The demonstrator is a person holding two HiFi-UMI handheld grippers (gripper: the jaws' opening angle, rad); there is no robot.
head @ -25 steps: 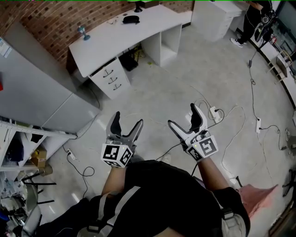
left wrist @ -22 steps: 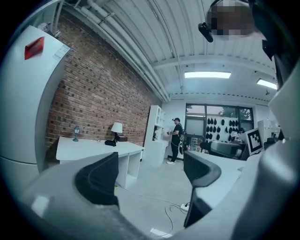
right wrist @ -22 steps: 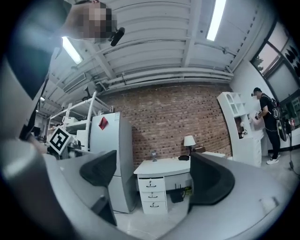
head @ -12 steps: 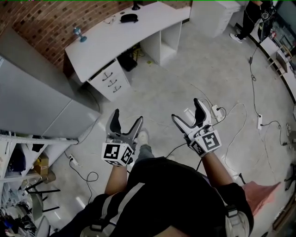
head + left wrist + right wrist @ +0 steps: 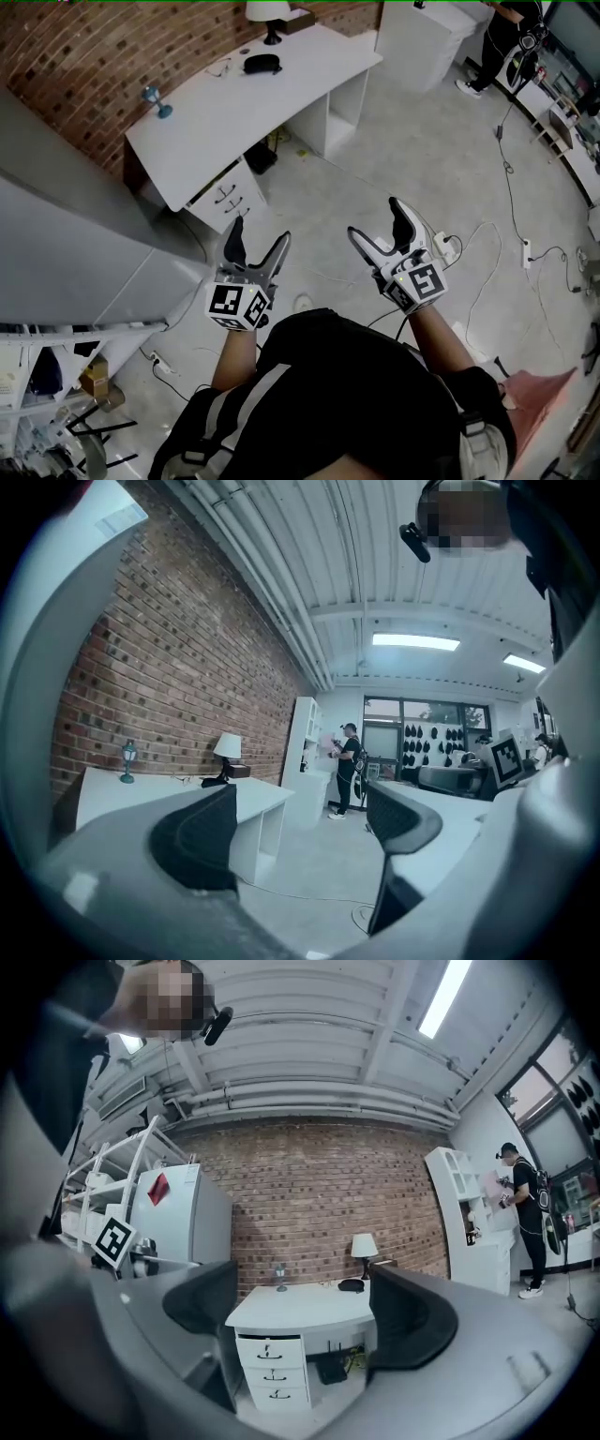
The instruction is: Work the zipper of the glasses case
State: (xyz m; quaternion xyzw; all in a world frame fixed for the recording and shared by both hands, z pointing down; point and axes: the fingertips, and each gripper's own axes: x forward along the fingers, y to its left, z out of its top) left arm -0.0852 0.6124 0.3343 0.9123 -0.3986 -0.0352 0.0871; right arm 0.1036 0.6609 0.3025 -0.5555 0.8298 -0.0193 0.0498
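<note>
Both hand-held grippers (image 5: 260, 234) (image 5: 375, 218) level, right closing

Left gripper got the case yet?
No: the left gripper has its jaws apart with nothing between them, and the case lies on the desk.

Right tool (image 5: 300, 1283) pointing at desk (image 5: 300, 1317), jaws gaping wide, just closing slightly, nothing sitting between them. Dark case (image 5: 351, 1285) lying on desk near lamp (image 5: 363, 1245), well apart from tool. Drawers (image 5: 270, 1370) showing under desk. Brick wall (image 5: 319, 1194) rising behind. Person (image 5: 523, 1213) standing far right.
</note>
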